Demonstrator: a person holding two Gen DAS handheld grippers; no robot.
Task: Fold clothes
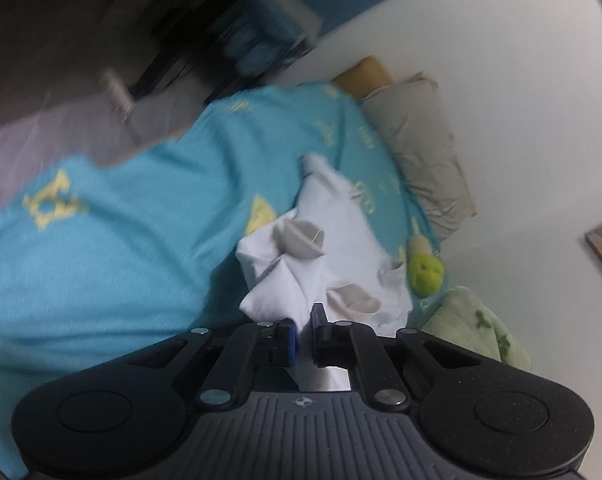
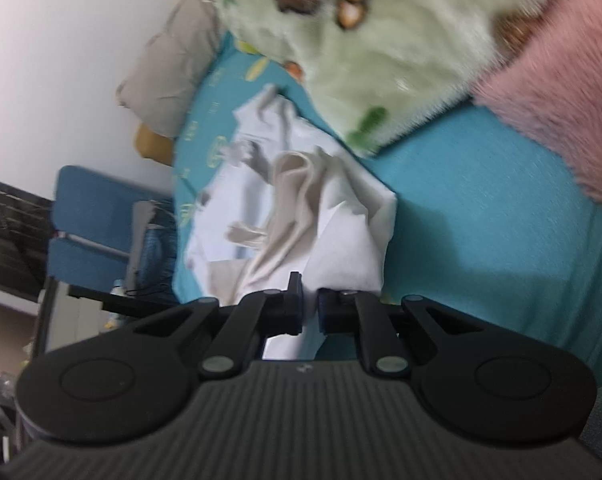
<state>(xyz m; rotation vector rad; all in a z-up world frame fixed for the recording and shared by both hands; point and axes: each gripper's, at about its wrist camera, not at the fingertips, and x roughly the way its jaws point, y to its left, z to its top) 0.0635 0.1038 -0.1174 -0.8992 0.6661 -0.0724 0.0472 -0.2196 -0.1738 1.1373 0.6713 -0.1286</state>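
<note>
White garment (image 1: 325, 248) lying crumpled on teal bedsheet (image 1: 121, 260), I am clenching its near edge in both left gripper (image 1: 306, 330) and right gripper (image 2: 310, 312), green blanket (image 2: 381, 52) lying beyond it.

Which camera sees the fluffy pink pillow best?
The right wrist view. The fluffy pink pillow fills its upper right corner, lying on the blue bedsheet beside the green blanket. The left wrist view does not show the pillow at all; it looks over the white garment toward the wall.
</note>
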